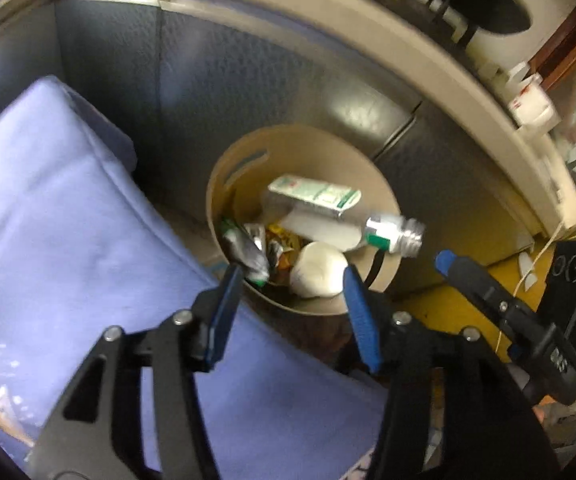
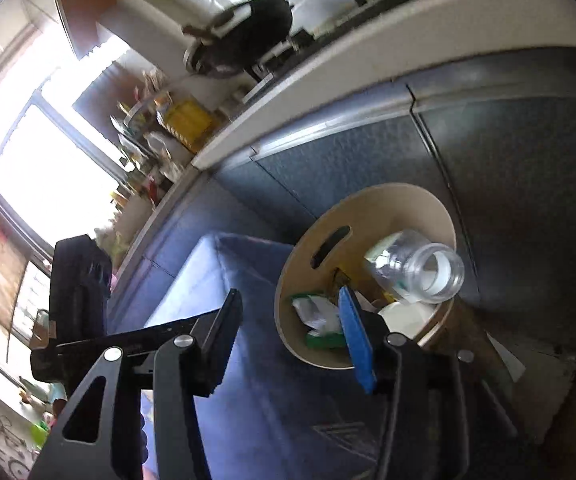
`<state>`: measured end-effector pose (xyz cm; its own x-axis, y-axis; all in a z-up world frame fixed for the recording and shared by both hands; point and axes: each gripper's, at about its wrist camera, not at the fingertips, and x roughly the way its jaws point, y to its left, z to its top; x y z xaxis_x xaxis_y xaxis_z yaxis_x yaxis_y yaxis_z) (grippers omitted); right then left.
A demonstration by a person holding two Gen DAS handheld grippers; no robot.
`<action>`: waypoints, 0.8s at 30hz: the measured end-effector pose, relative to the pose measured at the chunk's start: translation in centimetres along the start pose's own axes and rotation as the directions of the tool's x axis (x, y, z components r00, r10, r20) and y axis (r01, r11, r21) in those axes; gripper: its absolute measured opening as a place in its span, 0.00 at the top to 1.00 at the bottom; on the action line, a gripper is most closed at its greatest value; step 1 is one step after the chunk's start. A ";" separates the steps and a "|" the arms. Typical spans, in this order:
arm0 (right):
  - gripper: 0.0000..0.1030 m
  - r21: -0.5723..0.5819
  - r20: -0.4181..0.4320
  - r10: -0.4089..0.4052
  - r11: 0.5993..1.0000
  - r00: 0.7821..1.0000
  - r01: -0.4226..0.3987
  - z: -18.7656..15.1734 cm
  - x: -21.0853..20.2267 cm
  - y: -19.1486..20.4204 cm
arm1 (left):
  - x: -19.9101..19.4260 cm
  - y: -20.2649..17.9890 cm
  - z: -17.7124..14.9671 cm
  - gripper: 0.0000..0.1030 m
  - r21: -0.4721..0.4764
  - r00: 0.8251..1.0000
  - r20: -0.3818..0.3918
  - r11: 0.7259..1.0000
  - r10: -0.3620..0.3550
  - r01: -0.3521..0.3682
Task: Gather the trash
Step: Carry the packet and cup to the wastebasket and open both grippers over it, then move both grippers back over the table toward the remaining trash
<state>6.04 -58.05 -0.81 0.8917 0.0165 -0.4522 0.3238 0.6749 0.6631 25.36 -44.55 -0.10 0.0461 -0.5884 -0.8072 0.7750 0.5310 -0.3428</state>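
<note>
A round beige trash bin [image 1: 223, 184] stands on the floor by a grey cabinet. It holds a green-and-white carton [image 1: 316, 194], a clear plastic bottle [image 1: 392, 232] leaning on the rim, a white crumpled wad [image 1: 318, 274], foil wrappers [image 1: 247, 248] and yellow scraps. My left gripper [image 1: 292, 280] is open and empty, just above the bin's near rim. My right gripper [image 2: 288, 300] is open and empty beside the bin [image 2: 300, 256], with the bottle [image 2: 420, 266] mouth-up in front of it. The right gripper also shows in the left wrist view [image 1: 488, 292].
A blue-covered cushion or seat [image 1: 67, 240] lies left of the bin, also in the right wrist view [image 2: 247, 320]. A grey cabinet front [image 1: 247, 80] under a beige counter edge [image 1: 328, 28] stands behind. The yellowish floor [image 1: 448, 304] lies to the right. A bright window [image 2: 47, 160] is at left.
</note>
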 end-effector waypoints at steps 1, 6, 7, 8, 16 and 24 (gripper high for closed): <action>0.52 0.004 0.006 0.011 1.000 1.000 -0.011 0.0 -0.3 0.2 | -1.4 0.0 -0.1 0.51 0.004 1.000 0.025 1.000 -0.010 0.010; 0.52 0.017 -0.031 0.116 0.993 0.993 -0.116 -1.2 -1.3 3.4 | -10.7 1.1 -2.7 0.51 0.014 0.983 0.176 0.999 -0.053 0.052; 0.52 0.008 -0.046 0.137 0.991 0.989 -0.137 -1.7 -1.4 4.2 | -12.7 1.5 -3.6 0.51 0.016 0.977 0.206 0.999 -0.053 0.050; 0.52 -0.005 -0.062 0.152 0.988 0.986 -0.153 -2.4 -1.3 5.1 | -14.8 2.2 -4.9 0.51 0.017 0.970 0.240 0.999 -0.047 0.044; 0.52 -0.115 -0.256 0.225 0.959 0.940 -0.261 -9.5 0.6 12.0 | -27.0 12.6 -18.4 0.38 -0.201 0.884 0.387 0.960 0.262 -0.196; 0.52 -0.214 -0.401 0.236 0.915 0.885 -0.341 -15.7 2.0 17.8 | -28.6 22.8 -29.7 0.38 -0.513 0.867 0.229 0.812 0.442 -0.278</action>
<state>8.65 -34.41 0.72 0.7393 0.4695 -0.4827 -0.0755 0.7702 0.6334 23.03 2.52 0.93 0.5266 -0.4154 -0.7418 0.2930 0.9077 -0.3003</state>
